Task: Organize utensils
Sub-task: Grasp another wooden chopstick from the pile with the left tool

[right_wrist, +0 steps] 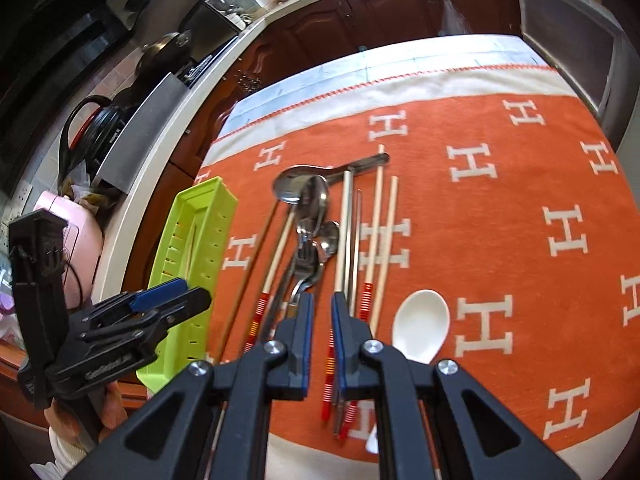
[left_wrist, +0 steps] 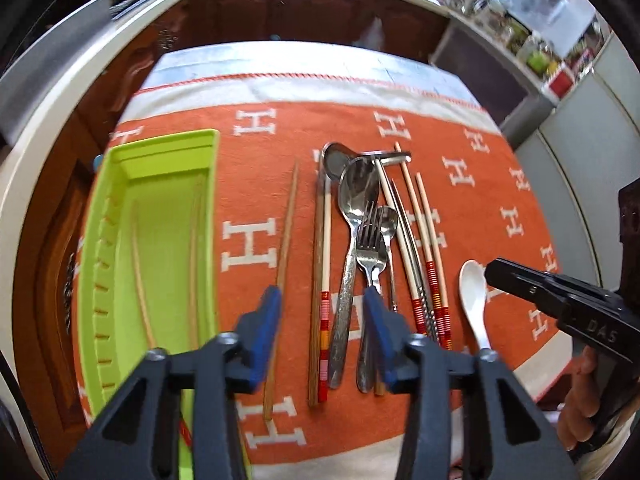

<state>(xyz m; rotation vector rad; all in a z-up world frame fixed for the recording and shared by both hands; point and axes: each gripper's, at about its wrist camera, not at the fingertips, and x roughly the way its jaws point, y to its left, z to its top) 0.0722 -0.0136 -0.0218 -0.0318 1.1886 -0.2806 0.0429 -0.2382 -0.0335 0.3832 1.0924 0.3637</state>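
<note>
Left gripper [left_wrist: 322, 336]: your fingers stood apart, empty, beside the green tray [left_wrist: 120, 216].
Right gripper [right_wrist: 321, 320]: nearly closed, empty.
Chopsticks [left_wrist: 326, 280]: you needed one pair pinched squarely.

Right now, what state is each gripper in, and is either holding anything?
Left gripper: open, fingers apart above the utensils, holding nothing.
Right gripper: nearly shut, narrow gap, nothing between its fingers.

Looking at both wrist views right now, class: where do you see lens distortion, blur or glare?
Left wrist view: the white countertop edge bows into a curve, and the far shelves are smeared. Right wrist view: the orange H-patterned cloth bulges, and the pile of shiny steel spoons is blurred with bright glints.
</note>
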